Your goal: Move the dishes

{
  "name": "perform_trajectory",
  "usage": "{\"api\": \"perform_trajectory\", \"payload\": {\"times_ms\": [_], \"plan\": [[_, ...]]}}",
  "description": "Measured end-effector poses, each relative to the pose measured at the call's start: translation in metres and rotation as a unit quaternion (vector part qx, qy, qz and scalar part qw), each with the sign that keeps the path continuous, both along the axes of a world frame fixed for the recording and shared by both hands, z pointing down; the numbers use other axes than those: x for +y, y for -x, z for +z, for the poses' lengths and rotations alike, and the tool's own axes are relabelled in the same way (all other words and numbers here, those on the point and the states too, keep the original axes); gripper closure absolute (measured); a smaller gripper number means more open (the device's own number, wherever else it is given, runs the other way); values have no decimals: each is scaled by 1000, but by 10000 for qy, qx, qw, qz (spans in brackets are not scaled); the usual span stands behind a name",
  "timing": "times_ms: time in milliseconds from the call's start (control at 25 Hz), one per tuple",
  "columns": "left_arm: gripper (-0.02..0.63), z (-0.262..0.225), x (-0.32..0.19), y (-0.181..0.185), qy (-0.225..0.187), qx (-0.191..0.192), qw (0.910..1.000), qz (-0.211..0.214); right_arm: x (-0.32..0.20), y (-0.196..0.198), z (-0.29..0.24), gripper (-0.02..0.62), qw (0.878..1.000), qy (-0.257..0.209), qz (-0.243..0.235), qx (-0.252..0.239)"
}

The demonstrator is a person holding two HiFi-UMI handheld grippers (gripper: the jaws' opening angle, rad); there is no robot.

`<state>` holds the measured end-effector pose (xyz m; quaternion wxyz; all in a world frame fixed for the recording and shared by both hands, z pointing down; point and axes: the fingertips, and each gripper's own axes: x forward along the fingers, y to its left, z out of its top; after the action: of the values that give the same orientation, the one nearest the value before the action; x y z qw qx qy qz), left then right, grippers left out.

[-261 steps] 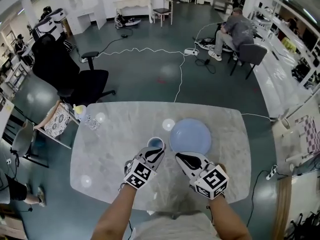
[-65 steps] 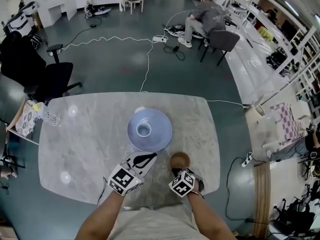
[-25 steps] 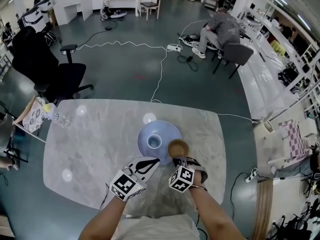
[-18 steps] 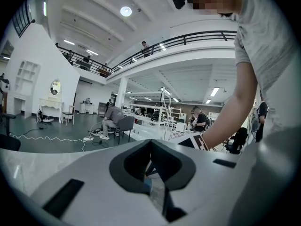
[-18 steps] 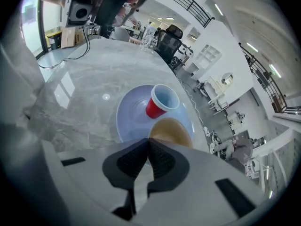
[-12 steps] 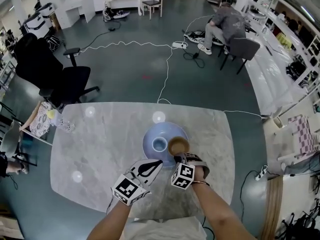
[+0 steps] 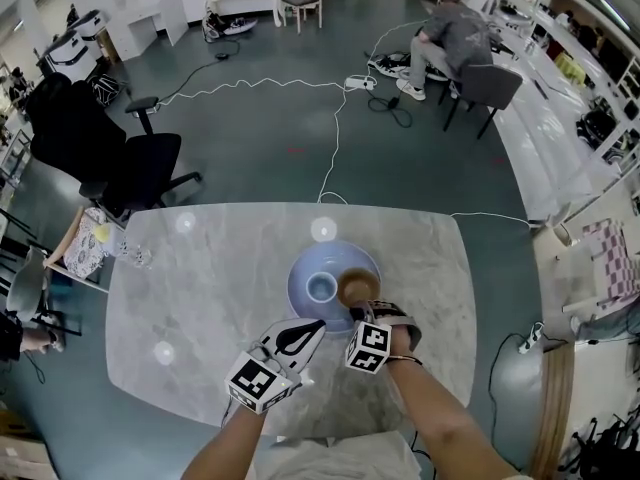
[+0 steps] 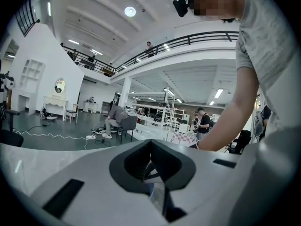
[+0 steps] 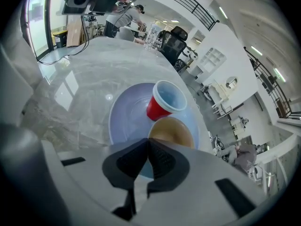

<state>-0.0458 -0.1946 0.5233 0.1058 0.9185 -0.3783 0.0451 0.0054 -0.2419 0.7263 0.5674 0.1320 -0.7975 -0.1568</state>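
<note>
The right gripper (image 7: 360,313) is pinching the rim of the bowl (image 7: 357,286) with its jaws shut on it, holding it over the right side of the plate (image 7: 303,266), just beside the cup (image 7: 321,288) standing at the plate's middle. The left gripper (image 7: 300,330) is hovering over the table (image 7: 200,288) near the plate, its jaws pressing together on nothing.

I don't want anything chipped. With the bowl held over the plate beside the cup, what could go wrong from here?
1. The right tool seems to hold the bowl only by its near rim, so it may tilt or slip.
2. The bowl sits very close to the cup on the plate. Lowering it could knock the cup over.
</note>
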Motion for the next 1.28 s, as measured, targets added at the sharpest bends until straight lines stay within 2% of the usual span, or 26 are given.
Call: {"api": "perform_trajectory", "payload": {"times_ms": [320, 600, 760, 920, 1080, 1280], "plan": [[586, -2, -1, -2, -1, 3, 10000, 6, 2, -2, 3, 574, 9999, -29, -156, 42], [586, -1, -2, -4, 19, -4, 10000, 33, 3, -3, 4, 569, 9999, 46, -72, -148], [586, 0, -3, -6, 13, -18, 10000, 66, 4, -4, 2, 514, 9992, 161, 117, -344], [586, 0, -3, -6, 33, -7, 10000, 74, 2, -3, -10, 505, 9941, 373, 582, -839], [586, 1, -3, -6, 53, 16, 9999, 90, -1, 0, -27, 504, 9803, 611, 1125, -1501], [586, 2, -1, -5, 59, -3, 9999, 117, 3, 1, -57, 502, 9608, 664, 1540, -2208]]}}
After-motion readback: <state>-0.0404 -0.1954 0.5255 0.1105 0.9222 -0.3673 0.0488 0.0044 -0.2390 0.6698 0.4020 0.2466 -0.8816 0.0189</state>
